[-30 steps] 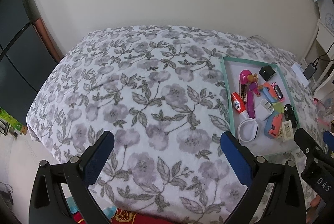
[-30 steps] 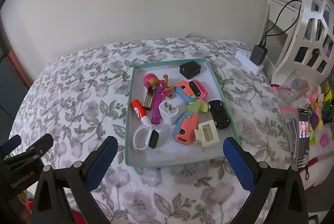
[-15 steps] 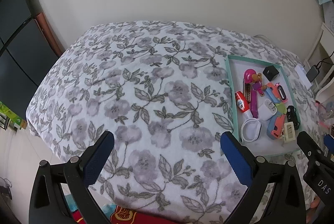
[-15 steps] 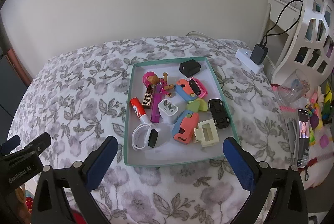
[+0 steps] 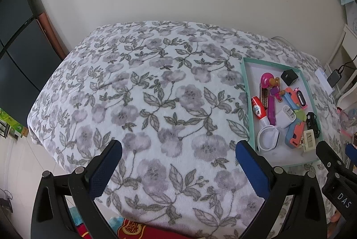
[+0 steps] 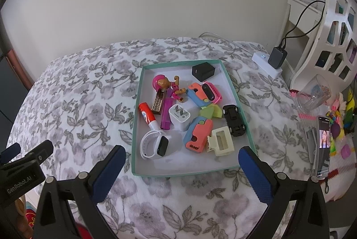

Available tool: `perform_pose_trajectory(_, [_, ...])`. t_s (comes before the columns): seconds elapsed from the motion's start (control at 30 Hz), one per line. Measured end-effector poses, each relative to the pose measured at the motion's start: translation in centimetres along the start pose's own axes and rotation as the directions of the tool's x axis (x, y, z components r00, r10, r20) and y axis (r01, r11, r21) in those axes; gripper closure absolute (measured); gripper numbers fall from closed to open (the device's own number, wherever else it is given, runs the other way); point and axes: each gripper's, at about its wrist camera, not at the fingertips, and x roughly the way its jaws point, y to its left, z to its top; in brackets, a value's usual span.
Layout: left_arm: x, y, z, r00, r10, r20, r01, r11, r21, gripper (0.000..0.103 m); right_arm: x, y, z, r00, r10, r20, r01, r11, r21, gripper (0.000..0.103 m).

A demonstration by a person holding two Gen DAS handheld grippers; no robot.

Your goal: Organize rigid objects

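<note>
Two grippers, left gripper (image 5: pixel 178 163) and right gripper (image 6: pixel 181 162), hover with fingers spread wide and empty over the bed's near edge. Beyond, the teal tray (image 6: pixel 136 127) on the floral blanket (image 5: pixel 145 94) holds every small item: white smartwatch (image 6: pixel 154 146), white charger (image 6: pixel 179 117), black toy car (image 6: pixel 234 119). Any pick suits a level, centred approach on one piece, since they overlap.

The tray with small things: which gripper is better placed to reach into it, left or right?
Right, probably. The right gripper faces the tray directly, open; the left gripper faces bare blanket, tray off to its right.

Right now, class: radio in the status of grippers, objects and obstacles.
Left gripper open, right gripper open, both holding nothing. Small objects jumbled in teal tray on floral bedspread. Nothing blocking the tray.
</note>
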Motion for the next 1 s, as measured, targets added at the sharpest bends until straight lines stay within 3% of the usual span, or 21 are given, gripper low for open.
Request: perform_pose_trajectory(1.0, [0.33,0.10,-0.14,1.000,0.011,-0.018,-0.011,1.000,-0.001,0.002,0.15,0.10,0.05,1.000,-0.002,-0.004,0.002,1.000,-0.002,0.001])
